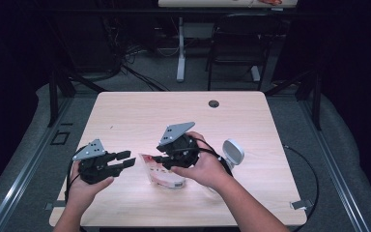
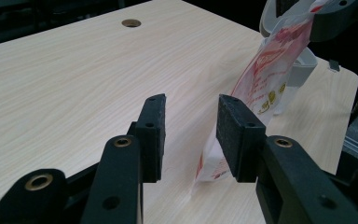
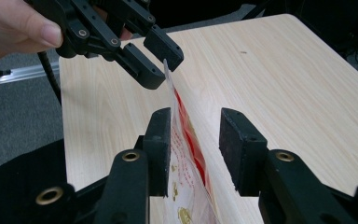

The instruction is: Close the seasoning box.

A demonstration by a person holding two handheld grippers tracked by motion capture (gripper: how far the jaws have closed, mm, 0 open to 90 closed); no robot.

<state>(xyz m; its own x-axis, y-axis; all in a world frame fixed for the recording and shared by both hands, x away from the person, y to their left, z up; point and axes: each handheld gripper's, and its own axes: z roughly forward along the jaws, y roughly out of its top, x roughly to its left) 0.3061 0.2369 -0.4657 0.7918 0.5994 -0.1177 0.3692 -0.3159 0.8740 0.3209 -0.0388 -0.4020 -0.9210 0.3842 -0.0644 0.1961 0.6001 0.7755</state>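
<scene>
Nearest the lens in the left gripper view: black fingers of the left gripper, parted, nothing pressed between them, one pad standing just in front of the lower edge of a clear pouch with red print. Held low over the pale wooden counter in the person's left hand, pointing across toward the pouch. Pouch near the front middle of the counter, standing on its bottom edge and leaning, upper part raised. Right gripper gripped in the right hand, aimed back at the left one. Seen from the right gripper view, fingers apart with the pouch running up between them, film lying against the left-hand pad and clear of the other; perhaps only resting there, no firm pinch visible. Pouch's top corner reaching up to the tips of the other gripper. White rounded object on the counter just beyond the right hand. Small round hole near the counter's far edge.
</scene>
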